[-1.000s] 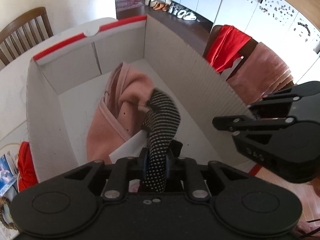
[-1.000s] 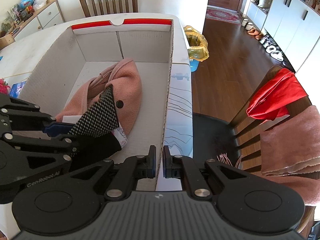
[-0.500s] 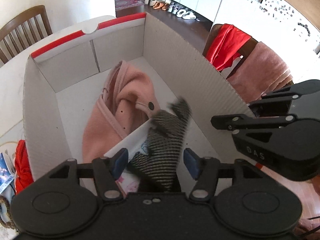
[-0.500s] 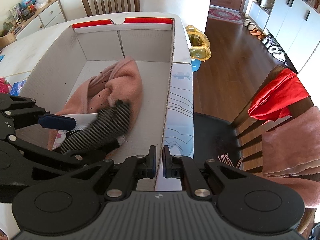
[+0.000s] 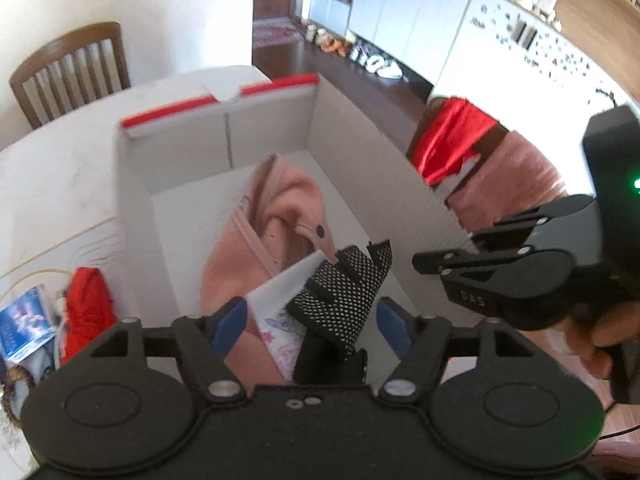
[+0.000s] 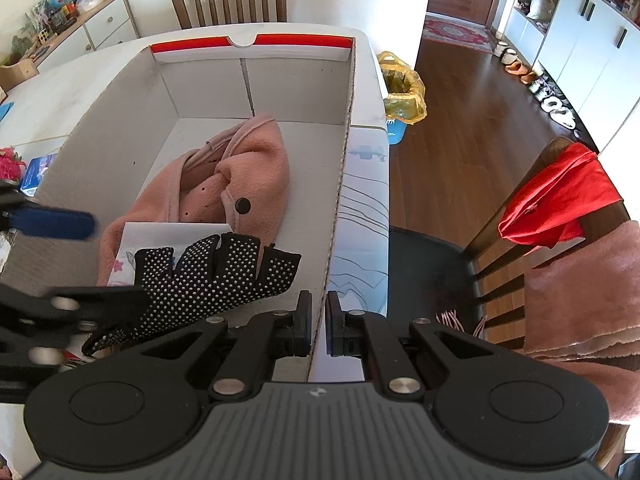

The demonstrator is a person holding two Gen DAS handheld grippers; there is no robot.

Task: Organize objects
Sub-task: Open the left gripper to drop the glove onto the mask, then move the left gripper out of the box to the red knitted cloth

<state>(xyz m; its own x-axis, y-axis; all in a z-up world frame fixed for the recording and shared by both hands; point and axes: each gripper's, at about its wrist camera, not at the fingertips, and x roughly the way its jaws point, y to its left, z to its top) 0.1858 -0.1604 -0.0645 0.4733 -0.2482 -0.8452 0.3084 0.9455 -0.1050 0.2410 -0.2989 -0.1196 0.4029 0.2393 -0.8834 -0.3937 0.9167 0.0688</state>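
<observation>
A black glove with white dots [image 5: 340, 292] [image 6: 208, 276] lies in the white cardboard box [image 5: 136, 216] [image 6: 120, 120], on a pink fleece garment [image 5: 280, 216] [image 6: 240, 176] and a white printed cloth [image 5: 280, 308] [image 6: 160, 236]. My left gripper [image 5: 311, 322] hangs just above the glove. Its jaws are opening, and the blue pads [image 5: 228, 322] stand clear of the fabric on both sides. My right gripper [image 6: 318, 328] [image 5: 444, 248] is shut on the top edge of the box's right wall [image 6: 340, 200].
The box has a red-trimmed far wall [image 6: 256, 42] and stands on a white table [image 5: 52, 176]. A red item [image 5: 86, 300] and a blue booklet [image 5: 24, 320] lie left of it. At right, a chair carries a red cloth [image 6: 560, 200] and a pink towel [image 6: 580, 292]. A yellow-lined bin [image 6: 402, 88] stands on the floor.
My left jaws went from shut on the glove to wide apart; the glove dropped flat onto the pile in the box. The left gripper lifted and drew back. The right gripper kept still.
</observation>
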